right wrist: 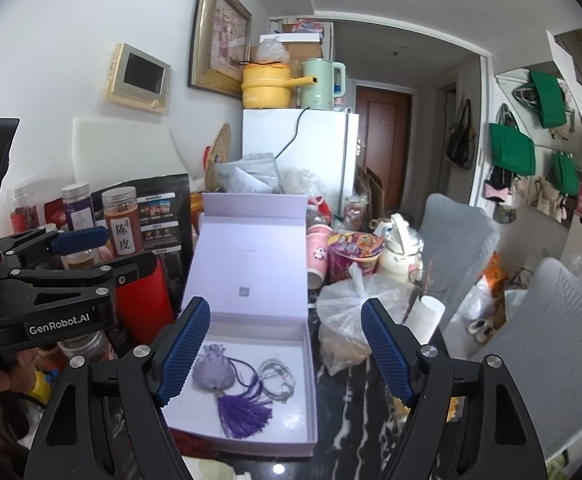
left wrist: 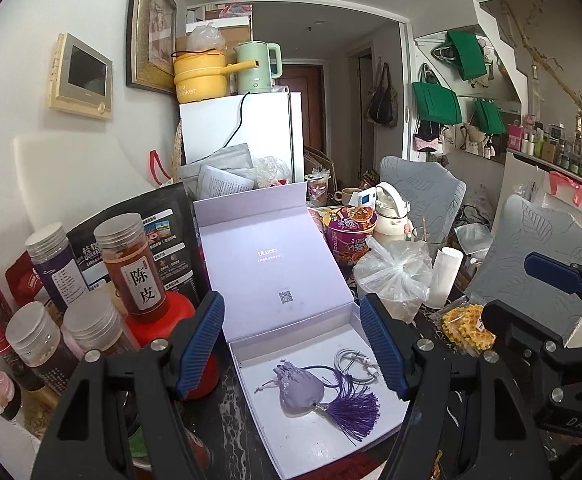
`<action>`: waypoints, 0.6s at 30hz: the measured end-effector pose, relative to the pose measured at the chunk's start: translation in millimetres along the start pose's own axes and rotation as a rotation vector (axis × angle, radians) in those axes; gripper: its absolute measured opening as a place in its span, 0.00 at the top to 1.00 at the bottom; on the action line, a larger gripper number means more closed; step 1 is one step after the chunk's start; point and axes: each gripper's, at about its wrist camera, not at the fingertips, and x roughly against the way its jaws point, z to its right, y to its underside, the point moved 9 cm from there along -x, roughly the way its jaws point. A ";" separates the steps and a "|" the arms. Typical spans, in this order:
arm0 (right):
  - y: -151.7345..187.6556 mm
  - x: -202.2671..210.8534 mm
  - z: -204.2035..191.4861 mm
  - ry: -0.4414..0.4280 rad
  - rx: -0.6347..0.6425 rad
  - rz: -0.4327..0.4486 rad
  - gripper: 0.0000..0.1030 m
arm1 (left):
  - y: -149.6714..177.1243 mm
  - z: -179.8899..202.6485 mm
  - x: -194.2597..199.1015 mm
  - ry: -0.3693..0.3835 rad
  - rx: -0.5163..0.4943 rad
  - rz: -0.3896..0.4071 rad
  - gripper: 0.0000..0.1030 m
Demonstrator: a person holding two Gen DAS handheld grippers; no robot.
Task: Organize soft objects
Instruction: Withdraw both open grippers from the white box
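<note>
Pouch point(left wrist: 299, 393), lilac, with purple tassel point(left wrist: 353, 411), lies in the open white box point(left wrist: 323, 444) on the dark marble table point(right wrist: 351, 400). My left gripper point(left wrist: 293, 344) hangs above the box with jaws spread wide, holding nothing. My right gripper point(right wrist: 287, 350) is the same, wide open and empty, over the box's right half. In the right view the left gripper point(right wrist: 79, 240) shows at the left edge, well apart from the pouch.

From the left gripper the pouch sits straight ahead and slightly below, centred between the fingers. From the right gripper it lies toward the left finger, just beside the pad point(right wrist: 183, 350), so off centre. I judge the left gripper better lined up.

Long axis of pouch plus tassel runs from the drawstring neck at the far left down to the tassel fringe at the near right. A coiled white cable point(left wrist: 353, 362) lies just beside the pouch on its right, with the dark cord looping near it, so a grab could snag the cable.

Outward: box lid point(left wrist: 275, 256) stands open behind, jars point(left wrist: 135, 264) and a red container point(right wrist: 143, 300) to the left, a plastic bag point(left wrist: 395, 276) to the right.
</note>
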 end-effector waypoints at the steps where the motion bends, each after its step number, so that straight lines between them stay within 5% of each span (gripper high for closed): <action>1: 1.2 5.1 0.1 0.002 0.000 0.002 0.24 | 0.5 1.8 6.3 -0.001 -0.004 0.005 0.32; 18: 41.1 79.0 -8.2 0.019 -0.019 0.021 0.22 | 42.6 23.8 72.9 0.012 -0.032 0.027 0.32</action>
